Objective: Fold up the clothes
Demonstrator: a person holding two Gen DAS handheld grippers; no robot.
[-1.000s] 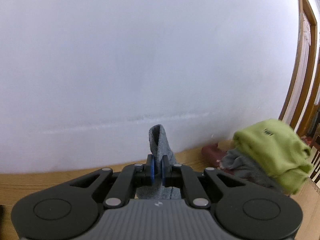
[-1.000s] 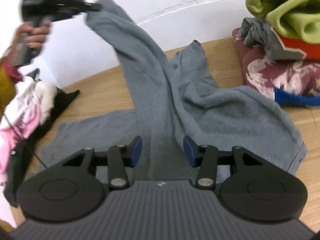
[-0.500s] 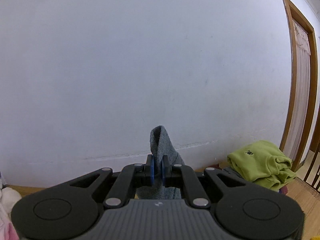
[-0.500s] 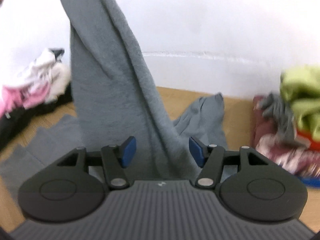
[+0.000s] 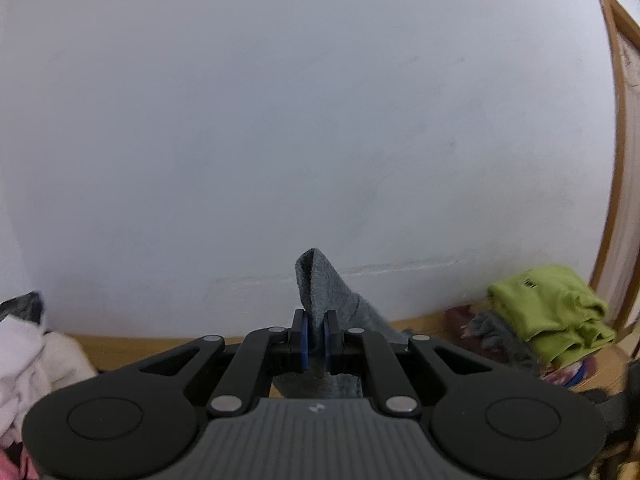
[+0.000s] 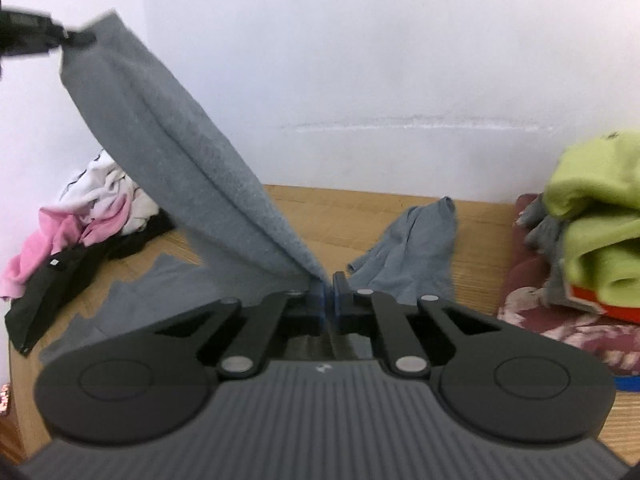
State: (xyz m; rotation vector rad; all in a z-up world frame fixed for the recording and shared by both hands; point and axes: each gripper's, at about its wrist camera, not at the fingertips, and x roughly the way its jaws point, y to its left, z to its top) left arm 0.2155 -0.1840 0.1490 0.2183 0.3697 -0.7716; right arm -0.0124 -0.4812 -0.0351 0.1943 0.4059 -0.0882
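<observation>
The right hand-held gripper [image 6: 329, 294] has just snapped closed on the grey garment [image 6: 176, 160] — half a second back its jaws stood wide with the cloth between them. The left hand-held gripper [image 5: 315, 338] stays clamped on the other end, raised high. So the garment now hangs stretched between both, its rest trailing on the bench [image 6: 352, 208] — ready, I judge, to be spread flat for folding.
</observation>
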